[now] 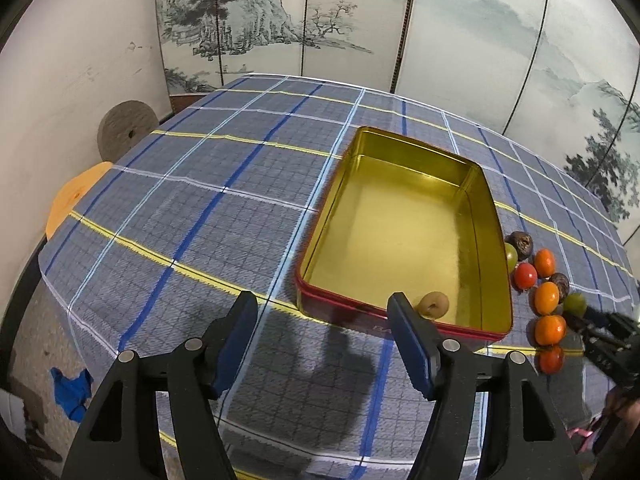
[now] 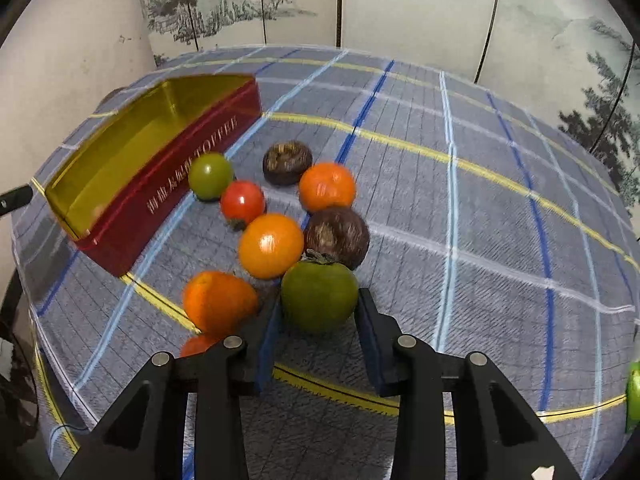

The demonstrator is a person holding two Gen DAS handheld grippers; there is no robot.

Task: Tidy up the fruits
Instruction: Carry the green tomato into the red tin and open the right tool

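A red tin with a gold inside [image 1: 400,216] lies on the checked tablecloth; a small tan fruit [image 1: 433,305] sits in its near corner. My left gripper [image 1: 322,316] is open and empty, just before the tin's near wall. Several fruits lie in a cluster right of the tin [image 2: 132,168]: oranges [image 2: 271,245], a red tomato [image 2: 242,201], dark brown fruits [image 2: 338,236] and green ones [image 2: 210,175]. My right gripper [image 2: 318,312] has its fingers on both sides of a green tomato [image 2: 319,295] on the cloth; whether they press it is unclear.
The checked cloth [image 1: 200,200] covers a round table with a painted folding screen [image 1: 280,20] behind it. A grey disc [image 1: 127,130] and an orange board [image 1: 72,196] stand off the table's left edge. Another green object [image 2: 633,396] shows at the far right.
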